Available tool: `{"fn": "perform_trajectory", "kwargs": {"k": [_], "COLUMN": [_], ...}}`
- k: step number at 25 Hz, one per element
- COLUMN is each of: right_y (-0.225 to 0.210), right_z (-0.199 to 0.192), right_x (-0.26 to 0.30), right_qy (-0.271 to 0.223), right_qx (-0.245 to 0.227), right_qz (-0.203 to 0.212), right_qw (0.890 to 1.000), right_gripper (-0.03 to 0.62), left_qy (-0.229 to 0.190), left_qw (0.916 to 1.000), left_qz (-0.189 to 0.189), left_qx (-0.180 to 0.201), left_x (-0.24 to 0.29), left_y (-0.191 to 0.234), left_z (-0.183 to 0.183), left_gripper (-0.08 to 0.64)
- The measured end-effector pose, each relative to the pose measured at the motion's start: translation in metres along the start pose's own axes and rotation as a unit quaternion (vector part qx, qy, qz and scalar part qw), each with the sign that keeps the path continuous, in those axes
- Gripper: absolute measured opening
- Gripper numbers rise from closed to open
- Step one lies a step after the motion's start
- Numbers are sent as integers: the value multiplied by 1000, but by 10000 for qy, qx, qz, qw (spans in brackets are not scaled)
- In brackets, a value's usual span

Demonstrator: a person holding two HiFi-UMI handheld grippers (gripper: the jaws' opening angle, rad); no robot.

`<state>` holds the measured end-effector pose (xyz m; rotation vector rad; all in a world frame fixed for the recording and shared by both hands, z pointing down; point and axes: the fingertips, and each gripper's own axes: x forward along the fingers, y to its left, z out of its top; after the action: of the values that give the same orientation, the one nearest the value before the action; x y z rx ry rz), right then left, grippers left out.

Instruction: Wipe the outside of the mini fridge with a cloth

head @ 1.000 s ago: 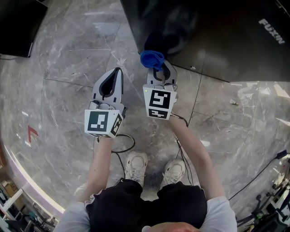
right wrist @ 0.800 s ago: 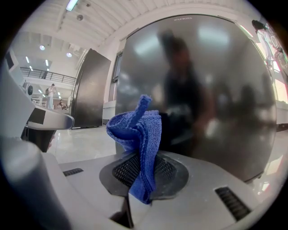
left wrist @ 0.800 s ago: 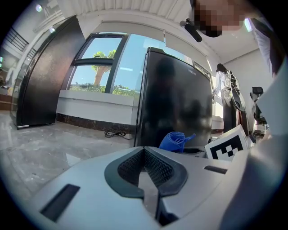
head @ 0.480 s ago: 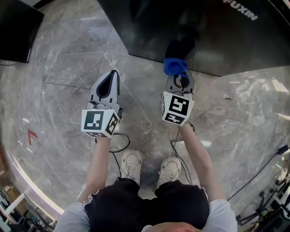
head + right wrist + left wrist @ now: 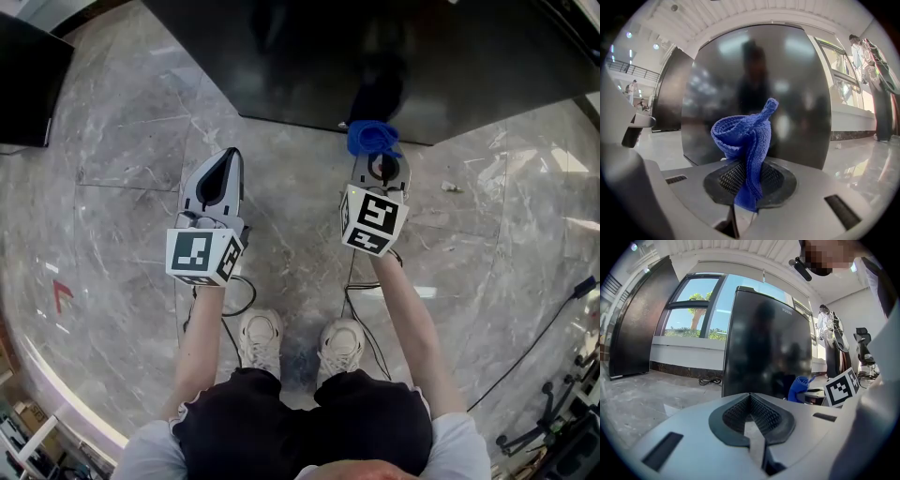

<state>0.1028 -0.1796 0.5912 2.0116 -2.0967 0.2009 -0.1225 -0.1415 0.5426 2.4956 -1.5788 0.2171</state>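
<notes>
The black glossy mini fridge (image 5: 375,56) stands on the marble floor ahead of me; it fills the right gripper view (image 5: 754,89) and shows in the left gripper view (image 5: 768,348). My right gripper (image 5: 379,159) is shut on a bunched blue cloth (image 5: 371,138), which sticks up from its jaws (image 5: 747,140) just in front of the fridge's lower front face. My left gripper (image 5: 228,159) hangs to the left over the floor, shut and holding nothing, a little short of the fridge.
A second black cabinet (image 5: 33,75) stands at the far left. Cables (image 5: 239,305) trail on the floor by my feet, and more cables and gear (image 5: 562,412) lie at the right edge. A person (image 5: 874,93) stands far right.
The view has moved toward the fridge. My right gripper with the blue cloth has shifted right along the fridge's lower front. The left gripper has kept its place beside it.
</notes>
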Motion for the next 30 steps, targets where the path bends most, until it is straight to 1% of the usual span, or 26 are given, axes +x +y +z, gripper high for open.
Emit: {"fn": "perform_trajectory", "kwargs": {"k": [3,6,11,15,18,23,26,30], "right_y": [-21,-49,-96,-135,-160,-173,-179,-193], "right_z": [-4,-10,-11,-15,-20,-23,-25,-27], "right_x": [-2,-5,-13,-17,-19,-19,-19,-22], "right_qy": [54,138,120,167,257,319,355,390], "right_qx": [115,253,125,246,170,187,373,614], "right_qz": [-221,-540,-1095,-1579,-1885,-2027,-2089,-2286], "right_qw": [9997,9981,9938,9870,9816,9785,9766,9708], "right_gripper": [72,72,72,72,72,72,72,72], "left_qy": [-8,-1,-5,-7,7,17,12,2], "left_qw": [10000,9999,9998,9999,9997,9995,9995,9997], "left_qz": [-55,-110,-136,-141,-218,-253,-222,-153], "left_qx": [21,52,112,99,145,183,203,186], "left_x": [2,4,5,7,10,13,11,9], "left_y": [-8,-15,-21,-24,-31,-34,-33,-28], "left_z": [1,1,3,3,3,3,4,5], "left_gripper": [5,5,5,5,5,5,5,5]}}
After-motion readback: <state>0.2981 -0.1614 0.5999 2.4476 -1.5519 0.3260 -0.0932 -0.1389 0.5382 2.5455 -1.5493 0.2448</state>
